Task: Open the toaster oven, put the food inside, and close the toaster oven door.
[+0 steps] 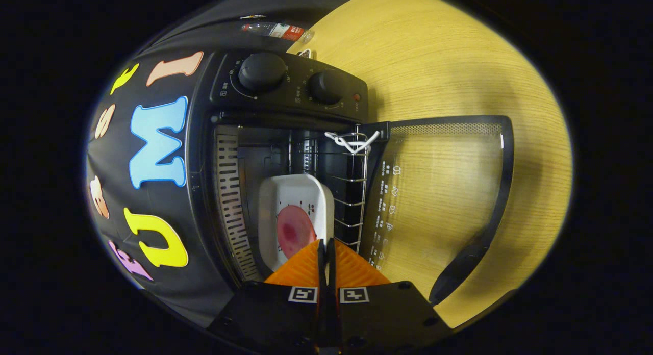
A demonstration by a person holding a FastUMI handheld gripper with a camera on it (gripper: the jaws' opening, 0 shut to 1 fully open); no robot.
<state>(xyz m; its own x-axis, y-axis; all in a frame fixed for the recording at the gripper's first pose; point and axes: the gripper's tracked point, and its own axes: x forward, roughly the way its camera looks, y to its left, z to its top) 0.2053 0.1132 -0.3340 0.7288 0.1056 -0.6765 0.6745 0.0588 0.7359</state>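
Standing at the left, against the booth wall, the toaster oven point(285, 156) is seen with its cavity exposed and two knobs point(262, 72) above. A white dish point(293, 212) holding pinkish food point(295, 231) is set inside on the wire rack point(352, 192). The gripper point(325, 248) is closed, its fingers nearly touching at the dish's near rim; whether the rim is pinched cannot be told. To the right, the glass door point(444, 192) is swung open over the wooden table point(433, 54).

Gripper-mounted fisheye, rolled sideways, close before the open toaster oven point(285, 156), facing along near-closed gripper point(326, 250) into its cavity.
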